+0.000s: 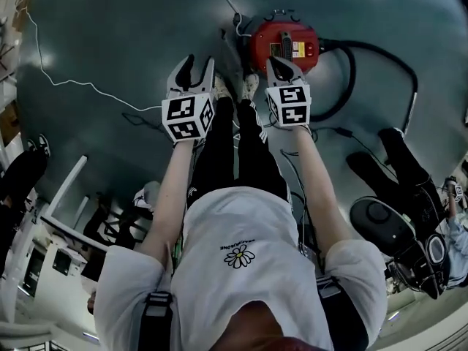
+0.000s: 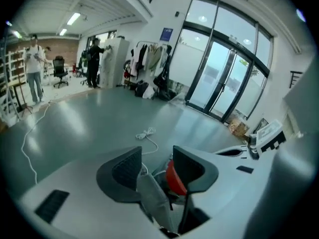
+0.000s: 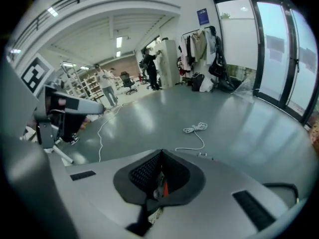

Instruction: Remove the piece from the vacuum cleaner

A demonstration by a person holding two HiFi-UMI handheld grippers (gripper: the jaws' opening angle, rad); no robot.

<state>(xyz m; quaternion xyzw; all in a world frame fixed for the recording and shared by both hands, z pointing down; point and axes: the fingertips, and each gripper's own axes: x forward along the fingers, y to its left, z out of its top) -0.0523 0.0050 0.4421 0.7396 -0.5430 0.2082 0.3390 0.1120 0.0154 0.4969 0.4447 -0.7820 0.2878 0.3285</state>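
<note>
The red vacuum cleaner [image 1: 284, 45] stands on the grey floor just ahead of the person's feet, with a black hose [image 1: 380, 57] curving off its right side. My right gripper [image 1: 282, 66] hangs over the cleaner's near edge with its jaws shut; in the right gripper view the pads [image 3: 149, 171] meet with nothing between them and only a sliver of red shows below. My left gripper [image 1: 196, 67] is open, left of the cleaner and above the floor. Its view shows part of the red vacuum cleaner [image 2: 174, 179] in the gap between the jaws, untouched.
A white cord [image 1: 73, 83] trails across the floor to the left, with a coiled end [image 2: 145, 132] further out. A person in black [image 1: 409, 189] sits at the right beside a round black device. Desks and frames stand at the lower left. Glass doors [image 2: 224, 78] and a clothes rack lie beyond.
</note>
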